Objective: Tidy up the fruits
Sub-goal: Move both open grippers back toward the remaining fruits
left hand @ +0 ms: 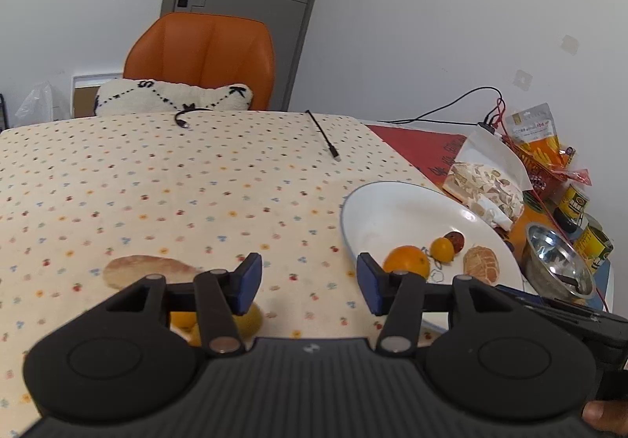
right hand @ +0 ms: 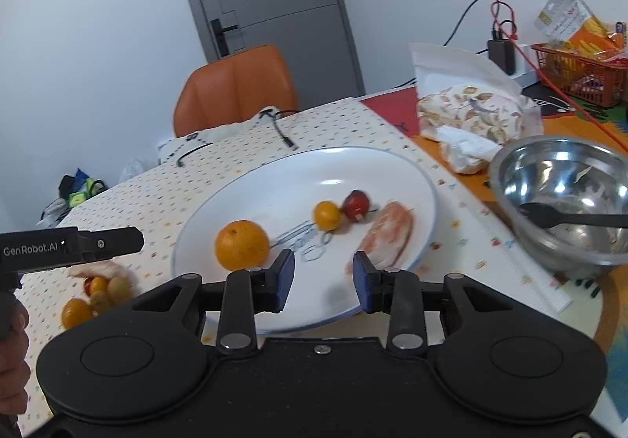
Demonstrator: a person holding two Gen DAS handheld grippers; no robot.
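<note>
A white plate (right hand: 251, 194) on the dotted tablecloth holds an orange (right hand: 241, 245), a small yellow tomato (right hand: 326, 215), a red fruit (right hand: 356, 202) and a peeled citrus piece (right hand: 388, 234). My right gripper (right hand: 322, 279) is open and empty, low over the plate's near rim between the orange and the peeled piece. My left gripper (left hand: 309, 283) is open and empty over the cloth, left of the plate (left hand: 376, 214). Several small fruits (right hand: 96, 296) lie in a pile on the cloth, left of the plate; in the left wrist view they are partly hidden under the left finger (left hand: 184, 320).
A steel bowl (right hand: 565, 179) with a black spoon stands right of the plate. A bag of nougat (right hand: 471, 112), a red basket (right hand: 581, 69), cans (left hand: 577, 202) and cables crowd the right. An orange chair (left hand: 204, 57) stands beyond the table.
</note>
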